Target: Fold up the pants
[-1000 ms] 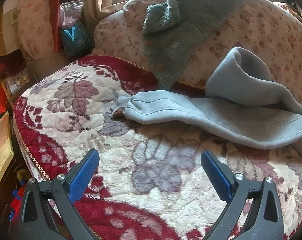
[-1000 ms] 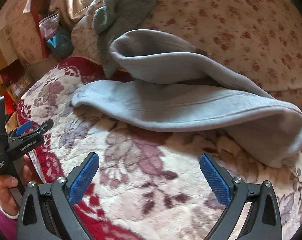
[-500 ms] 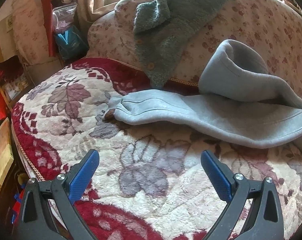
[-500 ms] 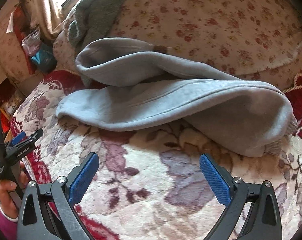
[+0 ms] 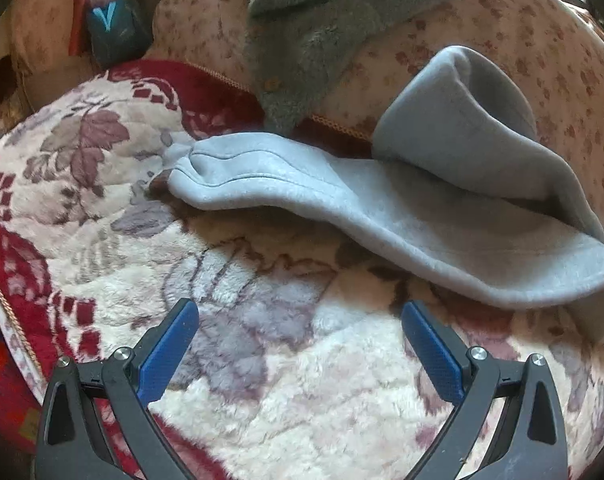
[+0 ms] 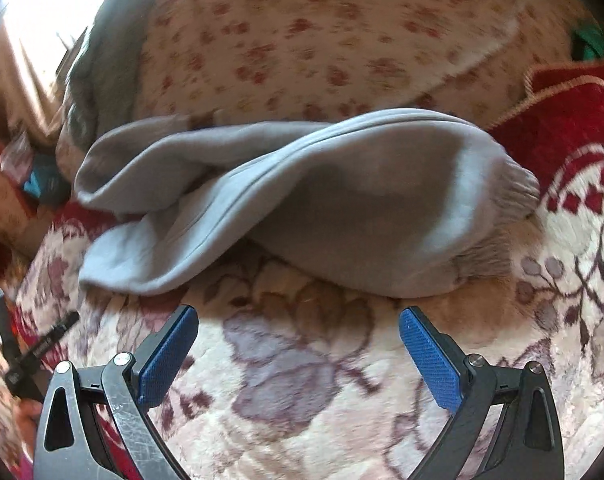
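Note:
Grey sweatpants [image 5: 402,208] lie across the floral blanket [image 5: 262,340] on a sofa seat, one leg flat, the other bunched up against the backrest. In the right wrist view the pants [image 6: 302,208] end in a ribbed band at the right. My left gripper [image 5: 300,344] is open and empty, hovering over the blanket short of the pant leg end. My right gripper [image 6: 298,344] is open and empty, just short of the wide end of the pants. The left gripper's body shows at the right wrist view's left edge [image 6: 26,360].
A teal fleece garment [image 5: 314,40] hangs over the flowered sofa backrest [image 5: 522,40], above the pants. Bags and clutter [image 5: 110,28] stand past the sofa's left end. The blanket's red border [image 5: 6,280] marks the seat's left edge.
Both grippers have moved closer to the pants. The right gripper swung right, toward the ribbed end. Both stay open.

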A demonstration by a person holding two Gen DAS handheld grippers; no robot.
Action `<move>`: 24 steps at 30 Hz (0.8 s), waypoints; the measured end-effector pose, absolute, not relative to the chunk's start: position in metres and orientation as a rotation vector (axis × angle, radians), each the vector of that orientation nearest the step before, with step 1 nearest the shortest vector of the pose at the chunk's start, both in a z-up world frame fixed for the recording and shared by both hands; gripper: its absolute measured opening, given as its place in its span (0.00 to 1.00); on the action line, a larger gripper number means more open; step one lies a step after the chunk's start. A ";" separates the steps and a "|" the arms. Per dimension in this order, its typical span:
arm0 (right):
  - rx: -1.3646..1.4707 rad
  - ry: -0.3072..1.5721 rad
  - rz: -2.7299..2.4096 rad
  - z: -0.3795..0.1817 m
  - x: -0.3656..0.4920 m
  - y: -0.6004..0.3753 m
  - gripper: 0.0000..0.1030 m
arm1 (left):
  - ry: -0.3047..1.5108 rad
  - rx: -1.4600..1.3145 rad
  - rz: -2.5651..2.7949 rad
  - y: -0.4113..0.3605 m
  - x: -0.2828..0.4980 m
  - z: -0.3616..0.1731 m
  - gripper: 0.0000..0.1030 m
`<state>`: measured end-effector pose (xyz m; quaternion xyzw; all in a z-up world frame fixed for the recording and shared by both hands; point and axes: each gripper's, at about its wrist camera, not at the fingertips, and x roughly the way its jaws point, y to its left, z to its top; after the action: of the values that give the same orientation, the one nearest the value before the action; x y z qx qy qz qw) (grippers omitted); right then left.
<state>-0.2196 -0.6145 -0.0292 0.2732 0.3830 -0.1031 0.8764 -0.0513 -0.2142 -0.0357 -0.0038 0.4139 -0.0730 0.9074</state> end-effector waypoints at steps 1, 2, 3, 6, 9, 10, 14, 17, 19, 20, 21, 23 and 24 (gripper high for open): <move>0.603 0.791 -0.220 -0.030 -0.221 -0.622 1.00 | 0.855 -0.021 -0.147 -0.214 -0.049 -0.036 0.98; 0.643 0.777 -0.222 -0.031 -0.222 -0.630 1.00 | 0.856 -0.038 -0.144 -0.213 -0.045 -0.037 0.98; 0.683 0.764 -0.222 -0.031 -0.223 -0.639 1.00 | 0.857 -0.054 -0.142 -0.212 -0.040 -0.038 0.98; 0.784 0.725 -0.226 -0.028 -0.220 -0.662 1.00 | 0.849 -0.072 -0.123 -0.211 -0.025 -0.038 0.98; 0.882 0.696 -0.214 -0.026 -0.206 -0.678 1.00 | 0.845 -0.074 -0.113 -0.211 -0.010 -0.039 0.98; 0.912 0.693 -0.208 -0.025 -0.200 -0.684 1.00 | 0.847 -0.078 -0.109 -0.213 -0.004 -0.040 0.98; 0.992 0.690 -0.213 -0.026 -0.187 -0.693 1.00 | 0.869 -0.101 -0.120 -0.216 0.016 -0.046 0.98; 1.036 0.722 -0.235 -0.023 -0.186 -0.694 1.00 | 0.892 -0.096 -0.114 -0.220 0.026 -0.052 0.98; 1.058 0.735 -0.207 -0.016 -0.191 -0.689 1.00 | 0.888 -0.094 -0.117 -0.221 0.028 -0.054 0.98; 1.050 0.715 -0.184 -0.010 -0.193 -0.684 1.00 | 0.887 -0.092 -0.115 -0.221 0.028 -0.055 0.98; 1.025 0.712 -0.179 -0.003 -0.193 -0.679 1.00 | 0.887 -0.089 -0.113 -0.222 0.030 -0.056 0.98; 0.986 0.714 -0.168 0.005 -0.189 -0.671 1.00 | 0.897 -0.087 -0.111 -0.222 0.034 -0.060 0.98; 0.974 0.726 -0.170 0.005 -0.184 -0.670 1.00 | 0.908 -0.092 -0.110 -0.222 0.035 -0.062 0.98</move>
<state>-0.1841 -0.6700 0.0051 0.4569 0.3408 -0.0799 0.8178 0.0355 -0.2218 -0.0621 -0.0443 0.4381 -0.0529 0.8963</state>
